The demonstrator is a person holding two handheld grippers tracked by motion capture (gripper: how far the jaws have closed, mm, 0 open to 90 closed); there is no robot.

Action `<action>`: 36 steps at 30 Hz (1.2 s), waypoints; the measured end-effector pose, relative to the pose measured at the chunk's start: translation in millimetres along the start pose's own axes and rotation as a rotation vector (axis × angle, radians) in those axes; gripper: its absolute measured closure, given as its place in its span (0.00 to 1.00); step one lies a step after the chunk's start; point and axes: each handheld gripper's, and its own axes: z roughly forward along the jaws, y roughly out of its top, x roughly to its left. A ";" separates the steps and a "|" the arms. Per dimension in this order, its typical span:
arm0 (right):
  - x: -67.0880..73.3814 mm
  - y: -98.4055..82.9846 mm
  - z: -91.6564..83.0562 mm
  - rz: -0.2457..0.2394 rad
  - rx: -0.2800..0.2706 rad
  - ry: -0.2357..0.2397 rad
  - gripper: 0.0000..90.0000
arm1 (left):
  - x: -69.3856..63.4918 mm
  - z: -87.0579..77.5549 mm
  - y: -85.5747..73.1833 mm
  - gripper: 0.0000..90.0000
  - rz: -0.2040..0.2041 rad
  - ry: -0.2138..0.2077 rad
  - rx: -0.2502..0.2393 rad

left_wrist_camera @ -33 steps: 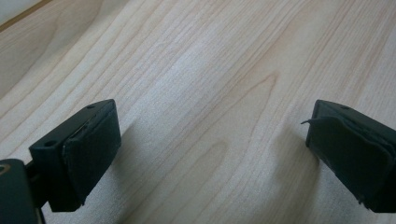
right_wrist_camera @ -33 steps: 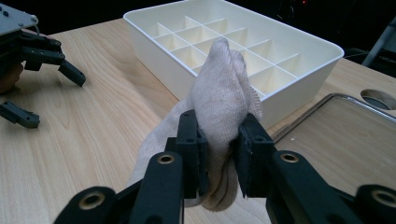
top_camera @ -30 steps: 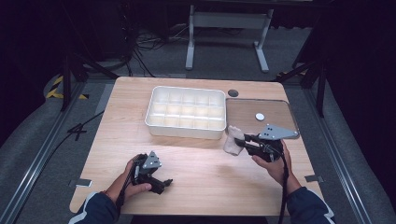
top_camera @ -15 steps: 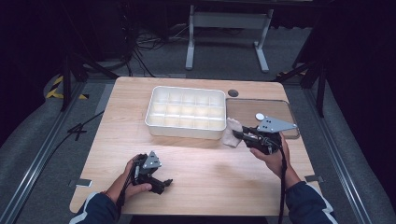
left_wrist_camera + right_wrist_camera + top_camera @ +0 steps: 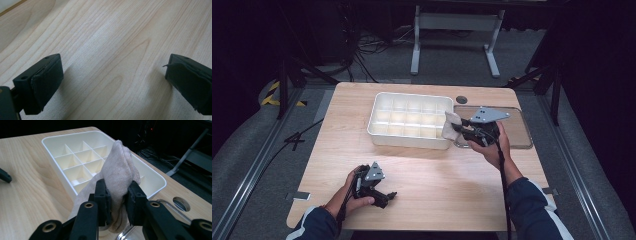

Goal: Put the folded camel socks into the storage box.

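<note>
Right claw with cloth, now nearer tray

**Table layout**

Divided tray sits mid-table toward far edge. Flat lid lies just right of it. Cloth in right gripper at tray's right end. Left gripper near front edge, well apart.

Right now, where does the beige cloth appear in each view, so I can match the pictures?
High view: cloth right of centre, at the white tray's right end, in the right gripper.
Right gripper view: cloth centre, pinched between the jaws.
Left gripper view: bare table.
Shared landmark: the white tray.
</note>
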 end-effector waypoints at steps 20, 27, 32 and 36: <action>11.5 8.7 50.1 0.014 0.012 0.015 0.82 | 0.3 0.2 0.2 0.02 0.004 -0.001 0.001; 13.3 8.7 62.4 0.008 0.038 0.009 0.82 | 0.1 0.3 0.2 0.02 0.000 -0.006 0.002; 12.7 9.2 70.3 0.010 0.049 -0.001 0.82 | 0.2 0.0 0.4 0.02 0.001 -0.003 0.005; 14.2 9.9 76.4 -0.002 0.066 -0.020 0.82 | 0.1 0.3 0.2 0.02 0.000 -0.004 0.001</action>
